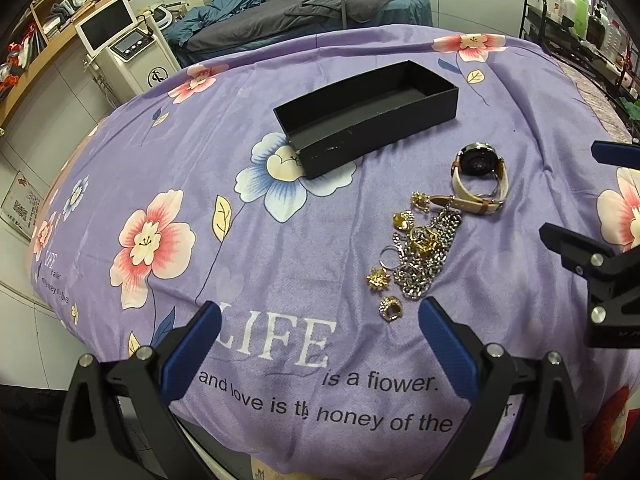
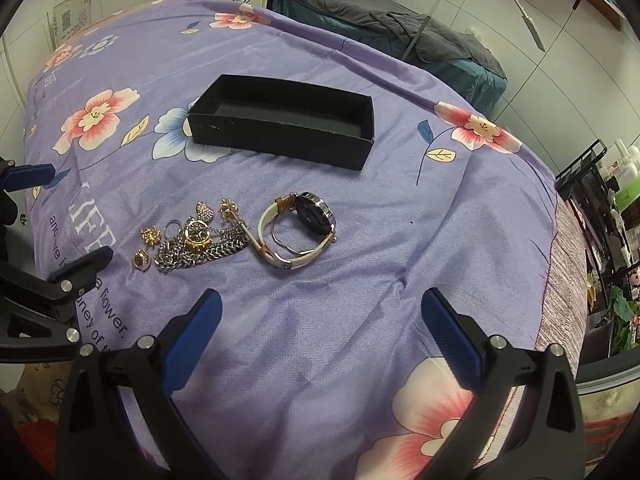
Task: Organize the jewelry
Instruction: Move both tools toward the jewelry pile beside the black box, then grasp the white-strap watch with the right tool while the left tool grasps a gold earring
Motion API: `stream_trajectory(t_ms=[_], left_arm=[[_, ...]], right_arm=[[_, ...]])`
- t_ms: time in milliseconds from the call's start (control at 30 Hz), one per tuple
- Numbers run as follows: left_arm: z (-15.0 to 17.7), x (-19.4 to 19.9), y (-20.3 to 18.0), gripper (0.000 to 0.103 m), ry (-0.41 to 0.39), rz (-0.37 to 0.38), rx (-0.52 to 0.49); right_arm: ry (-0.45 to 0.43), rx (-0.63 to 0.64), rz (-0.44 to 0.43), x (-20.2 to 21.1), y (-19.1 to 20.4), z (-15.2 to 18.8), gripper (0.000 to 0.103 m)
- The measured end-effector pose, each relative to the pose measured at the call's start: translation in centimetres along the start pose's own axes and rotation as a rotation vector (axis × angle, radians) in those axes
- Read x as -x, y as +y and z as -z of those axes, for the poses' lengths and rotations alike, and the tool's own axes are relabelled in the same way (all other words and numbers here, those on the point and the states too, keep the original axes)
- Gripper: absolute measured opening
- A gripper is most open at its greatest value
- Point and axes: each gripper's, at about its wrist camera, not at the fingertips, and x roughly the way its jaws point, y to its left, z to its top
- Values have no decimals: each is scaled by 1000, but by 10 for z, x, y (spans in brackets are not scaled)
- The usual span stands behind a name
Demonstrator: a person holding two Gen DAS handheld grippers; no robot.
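Observation:
An empty black box (image 1: pixel 372 112) (image 2: pixel 280 124) lies on the purple flowered cloth. Nearer me is a heap of jewelry (image 1: pixel 420 248) (image 2: pixel 192 240): silver chains, gold brooches and rings. A watch with a cream strap (image 1: pixel 478 180) (image 2: pixel 298 228) lies beside the heap. My left gripper (image 1: pixel 320 312) is open and empty, just short of the heap's left side. My right gripper (image 2: pixel 320 312) is open and empty, short of the watch. Each gripper shows at the edge of the other's view, the right one in the left wrist view (image 1: pixel 600 208) and the left one in the right wrist view (image 2: pixel 60 224).
The cloth (image 1: pixel 200 200) covers a table that drops off at the left and right. A white machine with a screen (image 1: pixel 120 48) stands beyond the far left. A treatment bed with grey and teal covers (image 1: pixel 304 12) is behind. A black rack of bottles (image 1: pixel 580 28) stands at the right.

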Motion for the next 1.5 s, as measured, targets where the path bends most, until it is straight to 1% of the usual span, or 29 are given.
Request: stream_trajectory(t_ms=[133,233,367,500,667,700,733,767,867,900,1000,1033,1067,1167,1233,1300,1333,1433,1500], left_arm=[[2,-2,-2,98,6,9,-21],[5,-4,-2,98,6,16,-29],[8,-4,-3,98,-9,37,-43],[13,2,0,98,-55,80,-52],[17,-4,13,97,-78,68,-65],[18,-5,18,96,-85,71,-61],[18,-5,21,92,-88,79,-57],[17,-5,25,87,-92,100,-49],[13,-7,27,77,-91,162,-35],[11,-9,24,76,-88,171,-41],[8,-14,14,67,-79,189,-60],[7,-15,11,63,-80,197,-61],[7,-16,9,61,-82,210,-60],[11,-18,7,61,-89,249,-62],[17,-20,7,61,-89,301,-72],[23,-23,6,61,-75,368,-76],[25,-25,3,61,-76,383,-82],[25,-33,-7,60,-76,367,-104],[20,-41,-14,52,-73,364,-113]], right_arm=[[-4,-11,-2,0,-1,0,99],[-31,-35,-20,6,-2,-1,99],[-94,-82,-94,16,-1,-1,99],[-137,-90,-165,19,2,-1,99],[-154,-82,-207,12,-3,-1,99],[-151,-85,-211,11,-5,0,99],[-150,-89,-218,9,-7,-1,99],[-154,-92,-230,8,-9,-1,99],[-168,-80,-239,4,-10,-3,97],[-167,-74,-234,1,-9,-4,94],[-135,-93,-229,-17,-14,-7,83],[-126,-107,-233,-22,-17,-8,82],[-119,-118,-236,-26,-20,-9,82],[-98,-105,-218,-37,-21,-14,82],[-87,-65,-194,-43,-17,-15,82],[-69,-17,-167,-49,-12,-15,82],[-62,0,-160,-51,-11,-14,82],[-41,28,-157,-59,-8,-13,82],[-36,38,-151,-64,-9,-14,82]])
